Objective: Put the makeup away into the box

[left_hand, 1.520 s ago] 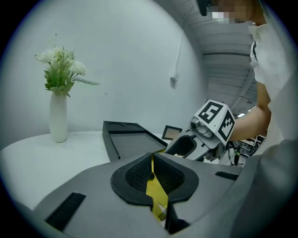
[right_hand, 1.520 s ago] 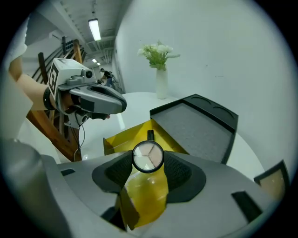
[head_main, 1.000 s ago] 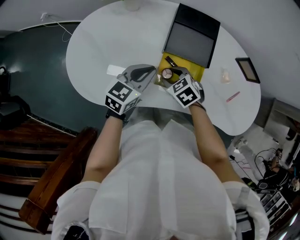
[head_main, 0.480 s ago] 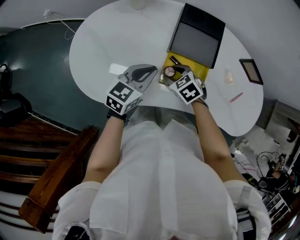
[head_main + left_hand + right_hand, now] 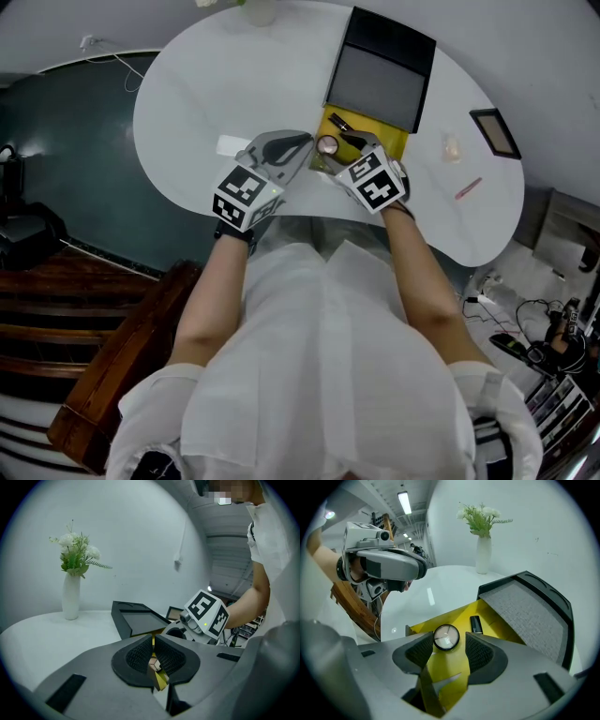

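On my right gripper [image 5: 448,651] feed the tongs are spread wide, gripping nothing. A round compact [image 5: 446,637] lies just past their tips, flat on the yellow floor of the box [image 5: 501,627], low in the centre of the frame. It seems clear of both pads. A black lipstick [image 5: 476,624] lies just beyond it to the right, also inside the box. The grey-lined lid [image 5: 525,611] stands open behind, at the right.

On the left gripper [image 5: 153,656] feed the tongs are pressed together on a thin yellow-and-tan edge, which I read as the box's near wall.

From the head camera both grippers sit side by side at the near edge of the white table [image 5: 187,103], centre frame, with the box between and just above them. Out to the right lie a small dark-framed palette [image 5: 494,133], a pale blob I can't identify [image 5: 452,148] and a pink pencil [image 5: 468,188]. A white card [image 5: 232,145] lies left of the left gripper. A white vase [image 5: 262,9] stands at the top edge.
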`<state>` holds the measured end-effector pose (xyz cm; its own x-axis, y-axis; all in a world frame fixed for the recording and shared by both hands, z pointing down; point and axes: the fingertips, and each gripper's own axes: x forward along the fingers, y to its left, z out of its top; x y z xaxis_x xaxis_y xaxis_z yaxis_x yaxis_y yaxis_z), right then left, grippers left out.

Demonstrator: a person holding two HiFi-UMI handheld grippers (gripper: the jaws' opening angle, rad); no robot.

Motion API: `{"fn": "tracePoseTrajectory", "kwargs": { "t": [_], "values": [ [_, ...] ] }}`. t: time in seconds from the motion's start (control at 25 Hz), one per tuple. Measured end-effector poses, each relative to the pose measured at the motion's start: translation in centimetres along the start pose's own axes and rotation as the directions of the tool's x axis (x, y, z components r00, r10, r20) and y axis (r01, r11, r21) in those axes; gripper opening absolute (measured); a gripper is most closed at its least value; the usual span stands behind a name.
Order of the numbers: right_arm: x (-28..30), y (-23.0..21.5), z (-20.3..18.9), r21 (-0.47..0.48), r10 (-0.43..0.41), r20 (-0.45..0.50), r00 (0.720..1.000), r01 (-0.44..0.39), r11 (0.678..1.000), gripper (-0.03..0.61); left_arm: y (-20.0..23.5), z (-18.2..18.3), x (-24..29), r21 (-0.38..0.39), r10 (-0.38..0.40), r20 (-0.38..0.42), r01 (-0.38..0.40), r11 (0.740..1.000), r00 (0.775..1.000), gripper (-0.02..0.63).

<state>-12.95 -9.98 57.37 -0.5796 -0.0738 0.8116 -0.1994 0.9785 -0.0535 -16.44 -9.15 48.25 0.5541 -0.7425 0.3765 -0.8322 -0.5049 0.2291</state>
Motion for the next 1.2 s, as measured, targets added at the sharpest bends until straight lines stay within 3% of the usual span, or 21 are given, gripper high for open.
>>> {"fn": "tracePoseTrajectory", "kwargs": {
  "t": [0.36,0.6,0.84,1.2],
  "values": [
    [-4.3,-2.2,-1.8,0.108,-0.086,0.059,0.995,0.079,0.991,0.209,-3.1,1.7,3.6,0.049,-0.099,-0.009,0.099,0.994,0.995,0.026],
    [-8.6,-5.3,-5.3,0.231,-0.209,0.089,0.974,0.184,0.955,0.206,-6.9,2.9,7.0,0.092,-0.197,-0.027,0.199,0.976,0.980,0.026],
    [-14.3,-7.6,-10.5,0.383,-0.360,0.072,0.930,0.307,0.871,0.187,-12.0,3.8,9.5,0.135,-0.299,-0.055,0.304,0.943,0.953,0.026],
    [-19.7,-11.4,-20.0,0.569,-0.485,-0.003,0.875,0.400,0.719,0.187,-18.1,4.2,15.4,0.168,-0.400,-0.111,0.414,0.895,0.910,0.026]
  ]
}}
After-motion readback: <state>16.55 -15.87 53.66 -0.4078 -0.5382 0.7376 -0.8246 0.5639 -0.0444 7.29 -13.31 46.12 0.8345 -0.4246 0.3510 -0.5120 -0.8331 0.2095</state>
